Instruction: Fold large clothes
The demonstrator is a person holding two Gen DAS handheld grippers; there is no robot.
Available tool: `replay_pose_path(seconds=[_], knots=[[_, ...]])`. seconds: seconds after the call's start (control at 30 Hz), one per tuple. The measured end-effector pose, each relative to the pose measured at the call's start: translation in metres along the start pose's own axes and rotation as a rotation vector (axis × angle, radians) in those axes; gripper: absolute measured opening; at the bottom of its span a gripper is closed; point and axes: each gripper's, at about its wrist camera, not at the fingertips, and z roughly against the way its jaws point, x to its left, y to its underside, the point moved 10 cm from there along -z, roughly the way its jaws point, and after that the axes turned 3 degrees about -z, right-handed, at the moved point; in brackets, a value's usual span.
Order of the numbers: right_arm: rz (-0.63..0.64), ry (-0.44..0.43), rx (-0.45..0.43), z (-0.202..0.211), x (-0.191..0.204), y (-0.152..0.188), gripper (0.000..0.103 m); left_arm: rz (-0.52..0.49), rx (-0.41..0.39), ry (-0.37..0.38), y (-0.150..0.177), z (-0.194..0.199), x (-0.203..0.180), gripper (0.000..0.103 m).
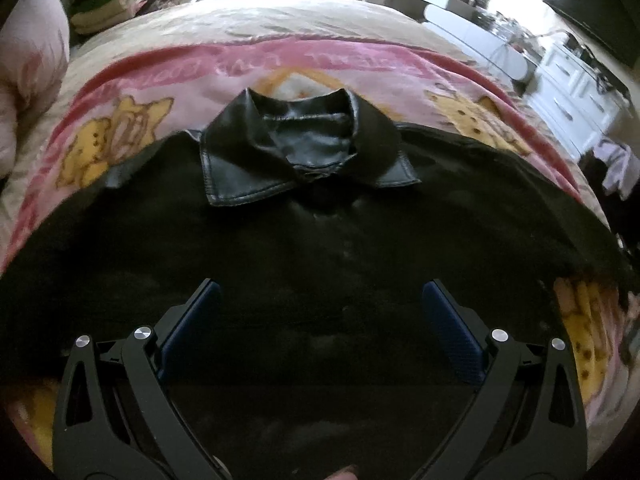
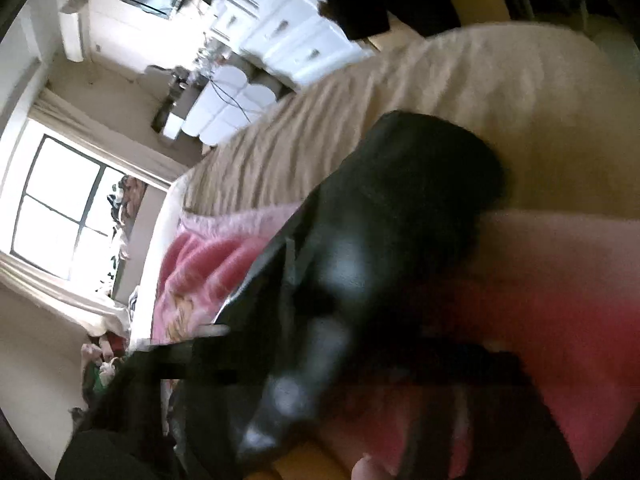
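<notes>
Left tool (image 1: 320, 312) spread wide, angled down over the black jacket (image 1: 304, 248); right tool's (image 2: 320, 360) grip too blurred to tell.

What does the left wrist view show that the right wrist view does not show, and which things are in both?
Only the left wrist view shows the jacket's collar, the yellow bear print on the blanket, and the left gripper, open above the dark jacket body.

Only the right wrist view shows the window and a dark sleeve-like part of the jacket running close past the lens; it is too blurred to tell whether the right gripper holds it.

Both show the black jacket, the pink blanket, the beige bedcover and the white drawers.
</notes>
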Motion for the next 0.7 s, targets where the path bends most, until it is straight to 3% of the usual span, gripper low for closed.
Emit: replay_pose_path(seconds=[0.17,0.33,0.7], knots=[[0.072,-0.123,-0.05,0.021,0.039,-0.002,0.012,0.067,-0.019,0.016,0.003,0.022,0.02,0.095],[0.24,-0.227,-0.059,0.043,0.109,0.015,0.01,0.119,-0.032,0.029,0.005,0.04,0.038,0.095],[0.615,-0.37,0.018,0.071,0.259,0.113,0.009,0.211,-0.087,0.141,0.009,0.074,0.053,0.095]])
